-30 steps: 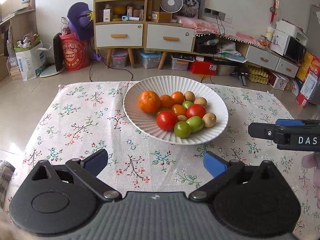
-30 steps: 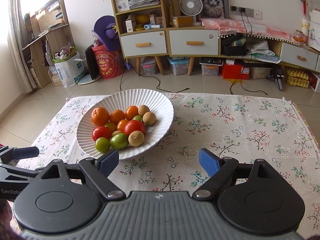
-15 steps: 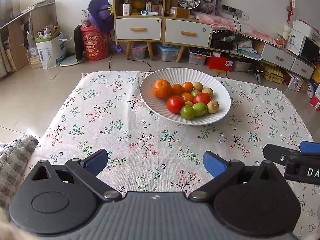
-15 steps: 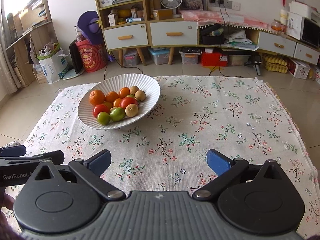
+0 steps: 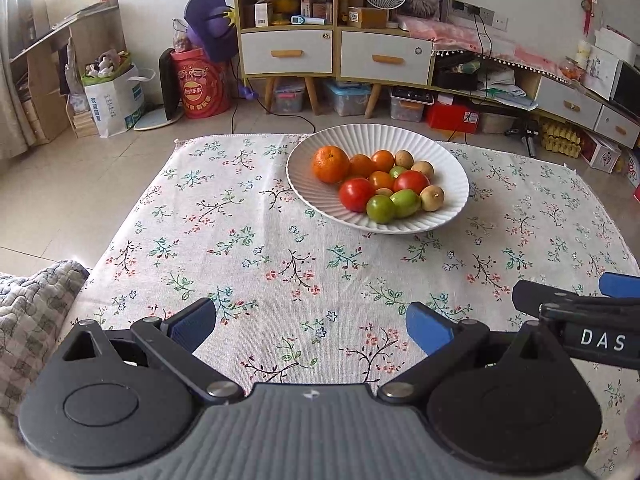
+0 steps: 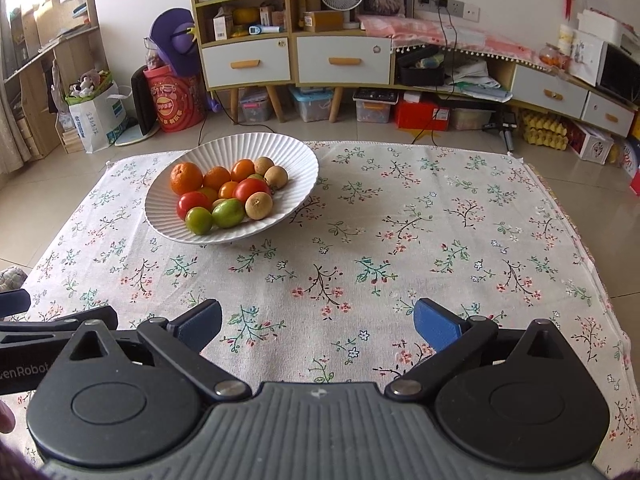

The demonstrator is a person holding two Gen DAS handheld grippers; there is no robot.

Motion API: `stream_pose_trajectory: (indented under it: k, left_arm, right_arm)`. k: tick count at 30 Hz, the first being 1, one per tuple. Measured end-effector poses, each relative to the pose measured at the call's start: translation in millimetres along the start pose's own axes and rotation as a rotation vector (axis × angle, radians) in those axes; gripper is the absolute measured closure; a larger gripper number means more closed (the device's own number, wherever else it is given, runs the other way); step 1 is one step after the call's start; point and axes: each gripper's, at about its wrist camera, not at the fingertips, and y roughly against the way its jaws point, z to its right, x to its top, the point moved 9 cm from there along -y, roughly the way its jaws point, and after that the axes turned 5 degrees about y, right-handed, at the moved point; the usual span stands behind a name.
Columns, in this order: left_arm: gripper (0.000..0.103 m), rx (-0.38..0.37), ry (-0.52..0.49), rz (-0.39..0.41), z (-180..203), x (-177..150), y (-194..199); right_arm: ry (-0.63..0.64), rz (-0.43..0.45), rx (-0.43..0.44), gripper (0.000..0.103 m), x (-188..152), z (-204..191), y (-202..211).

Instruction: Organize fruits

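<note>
Landmark: the white ribbed bowl (image 5: 448, 168) stands on the flowered cloth (image 5: 280, 248) that covers the surface; every place below is told from it.
Fruit: all of it lies heaped inside the bowl; a large orange (image 5: 330, 163) at the bowl's left side; smaller oranges (image 5: 382, 160) behind the middle; two red tomatoes (image 5: 357, 194) in the middle; two green fruits (image 5: 381, 208) at the near edge of the heap; tan round fruits (image 5: 432, 198) along its right side.
Left tool (image 5: 311, 322): fingers spread wide, nothing between them; it hangs over bare cloth well short of the bowl, which lies ahead and a little right of it.
Right tool (image 6: 318, 320): spread wide too, nothing pinched; the bowl lies ahead and to its left, well apart.
Tools together: side by side at the cloth's near edge, neither touching bowl or fruit.
</note>
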Motion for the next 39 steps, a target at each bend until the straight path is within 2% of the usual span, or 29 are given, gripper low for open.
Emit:
stream_pose_trajectory:
  k: [39]
  left_arm:
    - [0.008,0.009,-0.001,0.022,1.0,4.8,3.4]
  right_arm:
    - [0.013,-0.010,0.006,0.001,0.2,-3.1,0.4]
